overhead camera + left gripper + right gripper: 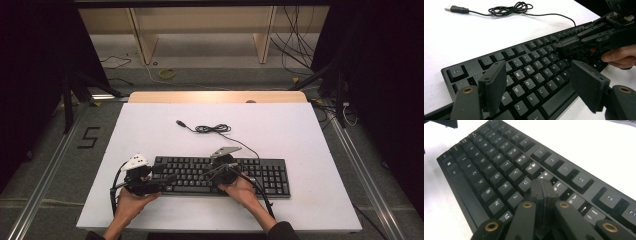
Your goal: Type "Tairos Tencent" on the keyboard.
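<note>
A black keyboard (260, 176) lies across the near half of the white table; its keys also show as the keyboard (531, 75) and the keyboard (486, 162). My left gripper (167, 179) hovers over its left end. In the left gripper view the left gripper (537, 68) stands open above the letter keys, with nothing between the pads. My right gripper (210, 174) is over the keyboard's middle. Its jaws are shut, and the right gripper (541, 185) has its tip down at the keys beside U and J. Farther off it appears as the right gripper (564, 48).
The keyboard's thin black cable (212, 129) lies coiled behind it, with the USB plug (180, 122) loose on the white table (300, 130). The same cable (511, 8) and plug (456, 9) lie beyond the keys. A hand (619, 56) holds the right gripper.
</note>
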`<state>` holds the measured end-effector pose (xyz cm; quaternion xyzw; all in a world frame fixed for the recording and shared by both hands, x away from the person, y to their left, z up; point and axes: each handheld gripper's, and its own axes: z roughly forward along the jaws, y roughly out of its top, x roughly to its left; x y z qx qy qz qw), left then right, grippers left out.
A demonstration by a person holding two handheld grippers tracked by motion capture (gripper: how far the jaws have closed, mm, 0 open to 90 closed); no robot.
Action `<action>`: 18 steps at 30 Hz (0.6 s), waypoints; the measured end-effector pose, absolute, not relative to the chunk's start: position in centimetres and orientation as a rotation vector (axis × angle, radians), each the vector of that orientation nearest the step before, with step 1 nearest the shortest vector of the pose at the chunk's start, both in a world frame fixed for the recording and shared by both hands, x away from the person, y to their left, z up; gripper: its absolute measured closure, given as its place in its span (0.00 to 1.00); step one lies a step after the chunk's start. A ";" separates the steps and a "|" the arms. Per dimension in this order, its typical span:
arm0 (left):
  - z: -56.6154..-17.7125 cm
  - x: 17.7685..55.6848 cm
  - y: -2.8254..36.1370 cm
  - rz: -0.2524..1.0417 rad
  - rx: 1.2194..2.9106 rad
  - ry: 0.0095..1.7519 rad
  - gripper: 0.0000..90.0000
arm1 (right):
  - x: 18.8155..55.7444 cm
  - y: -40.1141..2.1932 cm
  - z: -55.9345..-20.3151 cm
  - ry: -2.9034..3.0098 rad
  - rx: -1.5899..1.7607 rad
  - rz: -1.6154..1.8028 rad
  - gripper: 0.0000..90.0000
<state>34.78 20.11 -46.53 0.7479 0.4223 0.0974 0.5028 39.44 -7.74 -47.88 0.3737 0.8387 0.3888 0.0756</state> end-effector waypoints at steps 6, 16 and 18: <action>-46.6 34.8 20.1 0.237 1.809 1.021 0.33 | 39.4 -8.1 -47.3 2.498 1.143 1.217 1.00; -46.5 34.9 20.2 0.242 1.807 1.024 0.34 | 39.1 -8.6 -46.5 2.473 1.134 1.271 0.98; -46.5 34.9 20.2 0.244 1.806 1.026 0.34 | 39.1 -8.7 -46.4 2.471 1.137 1.277 0.97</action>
